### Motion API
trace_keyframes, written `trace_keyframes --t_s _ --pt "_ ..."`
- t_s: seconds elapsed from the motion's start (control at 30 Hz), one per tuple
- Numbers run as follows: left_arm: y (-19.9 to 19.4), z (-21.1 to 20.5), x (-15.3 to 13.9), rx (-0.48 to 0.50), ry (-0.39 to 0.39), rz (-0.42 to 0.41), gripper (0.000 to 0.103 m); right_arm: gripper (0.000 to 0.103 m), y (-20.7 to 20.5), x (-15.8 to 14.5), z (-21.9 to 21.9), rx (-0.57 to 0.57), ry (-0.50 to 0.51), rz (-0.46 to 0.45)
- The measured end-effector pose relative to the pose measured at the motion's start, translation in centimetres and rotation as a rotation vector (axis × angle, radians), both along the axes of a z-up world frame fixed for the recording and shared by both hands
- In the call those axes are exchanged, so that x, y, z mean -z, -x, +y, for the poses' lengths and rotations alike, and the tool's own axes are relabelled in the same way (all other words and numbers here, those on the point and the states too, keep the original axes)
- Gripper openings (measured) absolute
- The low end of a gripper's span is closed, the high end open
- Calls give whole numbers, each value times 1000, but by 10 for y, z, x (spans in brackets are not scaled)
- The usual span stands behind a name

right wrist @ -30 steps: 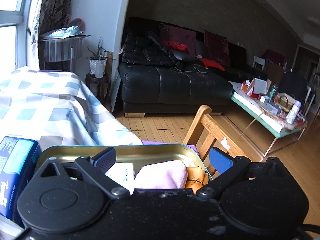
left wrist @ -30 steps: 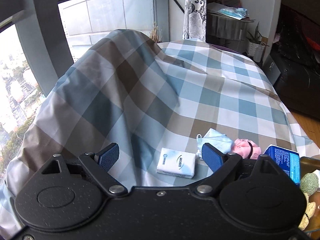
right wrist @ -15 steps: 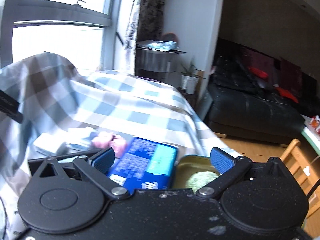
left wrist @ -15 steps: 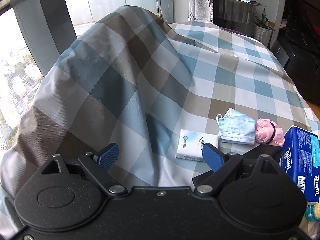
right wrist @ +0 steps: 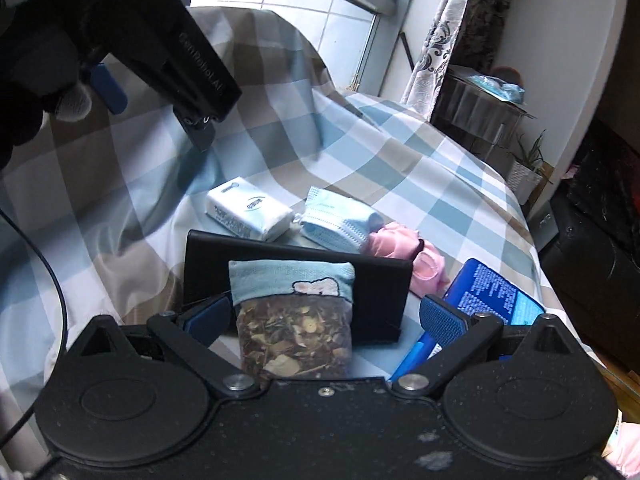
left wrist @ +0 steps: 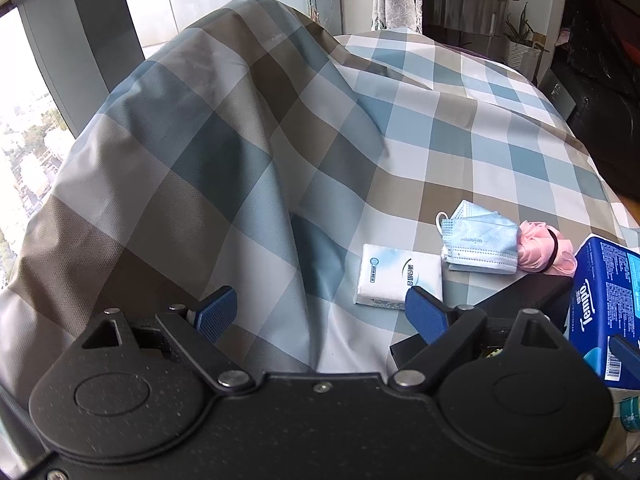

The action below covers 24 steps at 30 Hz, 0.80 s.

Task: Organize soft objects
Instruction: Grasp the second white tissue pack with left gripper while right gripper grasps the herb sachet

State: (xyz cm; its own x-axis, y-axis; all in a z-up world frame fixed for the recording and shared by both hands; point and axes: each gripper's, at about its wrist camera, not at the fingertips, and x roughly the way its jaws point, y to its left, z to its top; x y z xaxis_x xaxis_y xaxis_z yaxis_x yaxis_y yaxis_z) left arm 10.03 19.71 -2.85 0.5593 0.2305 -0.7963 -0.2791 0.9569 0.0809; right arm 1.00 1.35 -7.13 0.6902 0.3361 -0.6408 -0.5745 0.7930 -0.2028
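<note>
Right gripper (right wrist: 326,318), jaws spread and gripping nothing, hovers over a sachet (right wrist: 294,320) that leans upright against a black stand (right wrist: 384,280) near the bed's (left wrist: 440,128) edge, its long axis pointing away from the jaws. Left gripper (left wrist: 316,314) (equally wide, empty) hangs farther off. Blue "Tempo" pack (left wrist: 608,300) sits right; tissue pack (left wrist: 400,276) print unreadable.

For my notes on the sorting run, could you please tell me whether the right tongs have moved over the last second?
Yes. The right tongs swung from the black sofa towards the window, now over the checked cloth.
</note>
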Motion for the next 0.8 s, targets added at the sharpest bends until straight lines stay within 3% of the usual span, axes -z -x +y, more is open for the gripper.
trace_keyframes --t_s 0.37,0.43,0.57,0.8 --pt "-6 -9 12 40 -17 14 89 79 -20 43 11 -36 30 111" --pt "-10 -12 15 50 -27 19 89 77 -16 46 12 -55 42 82" --pt "-21 -23 24 95 -58 35 89 57 -10 47 10 -89 24 62" --pt "-46 -41 33 175 -58 60 89 52 -7 45 5 -98 -10 57"
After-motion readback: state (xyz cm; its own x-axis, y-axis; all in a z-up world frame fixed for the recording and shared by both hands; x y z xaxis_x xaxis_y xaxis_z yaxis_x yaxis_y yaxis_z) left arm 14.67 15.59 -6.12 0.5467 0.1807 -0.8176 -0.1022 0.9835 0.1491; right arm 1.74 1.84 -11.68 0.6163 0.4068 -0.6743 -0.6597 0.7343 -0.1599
